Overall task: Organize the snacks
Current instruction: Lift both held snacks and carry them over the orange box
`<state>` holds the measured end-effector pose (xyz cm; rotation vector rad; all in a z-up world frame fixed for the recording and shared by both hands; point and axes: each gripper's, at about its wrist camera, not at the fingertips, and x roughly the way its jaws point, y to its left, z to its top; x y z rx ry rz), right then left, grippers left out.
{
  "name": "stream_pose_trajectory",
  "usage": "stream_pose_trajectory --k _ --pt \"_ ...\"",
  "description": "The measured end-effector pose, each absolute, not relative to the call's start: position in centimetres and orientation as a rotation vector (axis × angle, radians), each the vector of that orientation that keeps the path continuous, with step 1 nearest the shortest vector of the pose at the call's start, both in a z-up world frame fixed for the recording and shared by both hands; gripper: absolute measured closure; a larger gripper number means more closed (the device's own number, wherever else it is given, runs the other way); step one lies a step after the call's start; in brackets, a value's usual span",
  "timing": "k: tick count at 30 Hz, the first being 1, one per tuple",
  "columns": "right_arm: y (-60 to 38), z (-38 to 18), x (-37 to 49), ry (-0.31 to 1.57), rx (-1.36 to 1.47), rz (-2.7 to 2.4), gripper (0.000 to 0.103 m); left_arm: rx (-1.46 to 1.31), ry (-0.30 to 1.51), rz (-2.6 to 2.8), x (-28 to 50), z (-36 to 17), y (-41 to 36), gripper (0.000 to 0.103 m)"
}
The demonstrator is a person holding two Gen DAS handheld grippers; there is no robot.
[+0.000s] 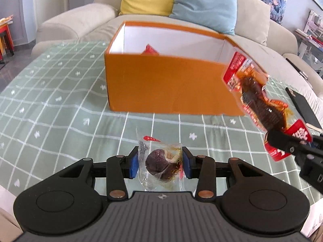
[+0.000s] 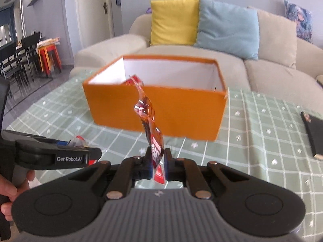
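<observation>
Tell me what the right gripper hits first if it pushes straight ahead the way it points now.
Most likely the near wall of the orange box. The right gripper, shut on the red snack packet, points straight at it across bare tablecloth. The packet's tip would probably touch first; depth is hard to judge.

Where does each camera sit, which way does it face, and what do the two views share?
Left wrist: on the left gripper, facing the orange box and sofa; its fingers pinch a clear-wrapped snack; the right gripper shows at right.
Right wrist: on the right gripper, facing the box; it grips a red packet; the person's hand shows at left.
Shared: box, sofa, checked tablecloth, red packet.
</observation>
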<state>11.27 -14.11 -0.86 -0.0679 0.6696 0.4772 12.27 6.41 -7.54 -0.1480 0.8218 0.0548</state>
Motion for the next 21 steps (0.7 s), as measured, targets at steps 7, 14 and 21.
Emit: stream_pose_trajectory --k 7,14,21 --pt "-15.1 2.1 12.7 0.585 -0.057 0.462 0.098 -0.089 0.747 0.044 14.1 -3.5 6.0 0.056" --pt "-14.7 4.8 16.1 0.512 -0.081 0.443 0.103 -0.014 0.655 0.038 17.5 0.7 5.1 0.056" --pt "-12.6 5.7 20.6 0.496 -0.116 0.428 0.103 0.029 0.641 0.021 21.6 2.4 4.1 0.057"
